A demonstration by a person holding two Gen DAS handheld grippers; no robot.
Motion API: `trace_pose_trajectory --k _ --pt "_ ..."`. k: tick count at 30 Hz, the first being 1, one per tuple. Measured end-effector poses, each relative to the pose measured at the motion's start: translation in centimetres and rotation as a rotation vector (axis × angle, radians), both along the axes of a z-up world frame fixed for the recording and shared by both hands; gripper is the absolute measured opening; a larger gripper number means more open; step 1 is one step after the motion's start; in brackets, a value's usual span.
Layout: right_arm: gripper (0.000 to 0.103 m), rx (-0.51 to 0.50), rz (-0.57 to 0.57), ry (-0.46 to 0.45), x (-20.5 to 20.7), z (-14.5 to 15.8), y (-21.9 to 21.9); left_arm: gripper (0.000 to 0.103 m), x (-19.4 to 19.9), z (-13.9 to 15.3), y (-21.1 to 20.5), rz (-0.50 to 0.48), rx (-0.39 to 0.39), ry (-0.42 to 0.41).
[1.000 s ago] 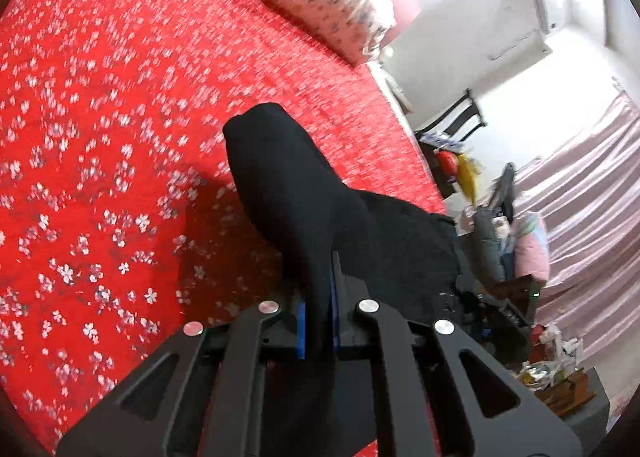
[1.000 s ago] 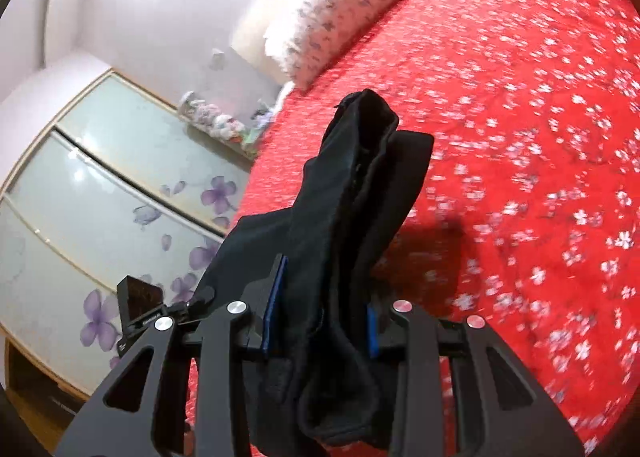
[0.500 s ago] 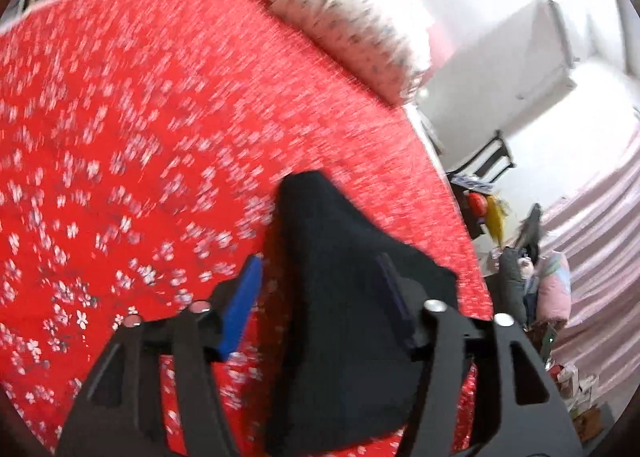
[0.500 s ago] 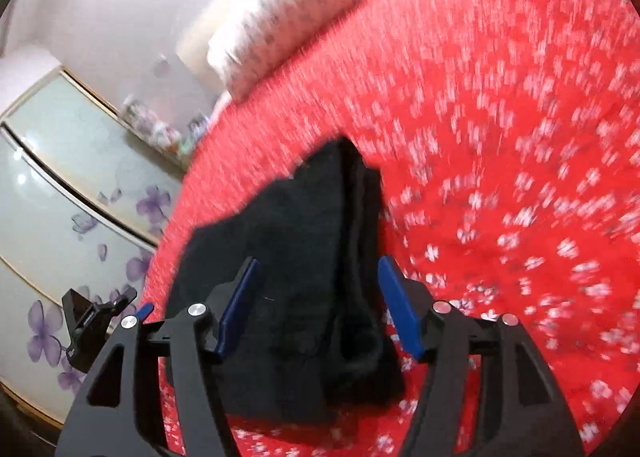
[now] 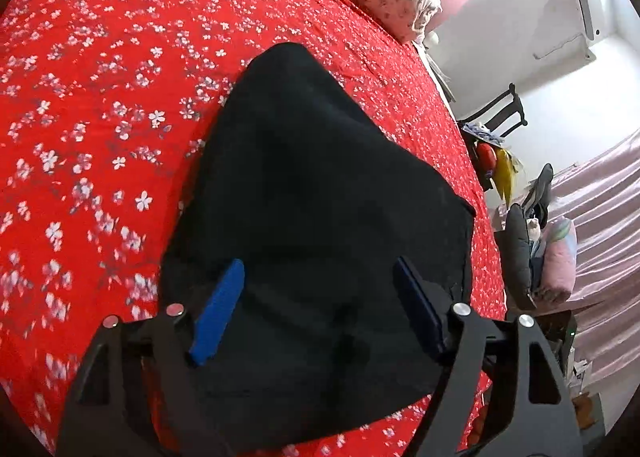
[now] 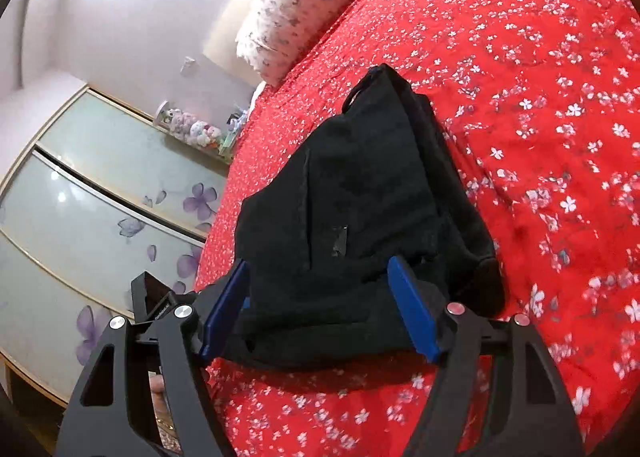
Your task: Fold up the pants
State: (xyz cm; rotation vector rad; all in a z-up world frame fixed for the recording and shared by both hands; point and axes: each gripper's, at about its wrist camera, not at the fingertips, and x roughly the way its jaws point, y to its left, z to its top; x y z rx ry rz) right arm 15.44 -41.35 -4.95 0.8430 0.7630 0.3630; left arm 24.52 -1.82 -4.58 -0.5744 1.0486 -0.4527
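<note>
Black pants [image 5: 320, 193] lie folded on the red bedspread [image 5: 100, 97], seemingly done, both left gripper [image 5: 318, 305] and right gripper [image 6: 320, 305] just spread, released.

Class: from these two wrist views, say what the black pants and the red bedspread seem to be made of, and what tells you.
Black pants: seemingly a soft, matte woven or knit fabric; it slumps in thick folds without shine. Red bedspread: apparently thin printed cloth, perhaps cotton; flat white blossoms, fine creases.

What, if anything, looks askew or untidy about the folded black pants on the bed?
The black pants lie folded on the red floral bedspread, but the layers are not flush: one edge sticks out along the right side and a small loop pokes up at the far corner. Nothing looks damaged.
</note>
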Motion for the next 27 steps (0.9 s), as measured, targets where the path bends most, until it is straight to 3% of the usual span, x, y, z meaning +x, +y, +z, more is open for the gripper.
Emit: trace_pose_trajectory --k 2,6,12,17,23,27 --pt "0.089 -0.068 -0.014 -0.010 -0.9 1.0 0.4 0.087 -1.6 0.9 0.2 -0.008 0.003 -0.044" --pt "0.092 -0.208 -0.052 -0.121 -4.1 3.6 2.1 0.101 -6.2 3.3 -0.1 -0.039 0.052 -0.196" --pt "0.099 -0.411 -0.111 -0.227 -8.9 4.7 5.3 0.101 -13.0 4.7 -1.4 -0.072 0.221 -0.379" --pt "0.102 -0.562 -0.167 -0.298 -12.1 4.7 7.6 0.101 -17.5 4.2 -2.1 -0.032 0.393 -0.458" --pt "0.102 -0.722 -0.194 -0.319 -15.3 3.7 10.7 0.101 -21.3 4.2 -2.3 0.022 0.450 -0.571" --pt "0.102 -0.765 -0.189 -0.307 -16.7 3.0 12.0 0.101 -23.6 4.1 -2.5 0.027 0.468 -0.638"
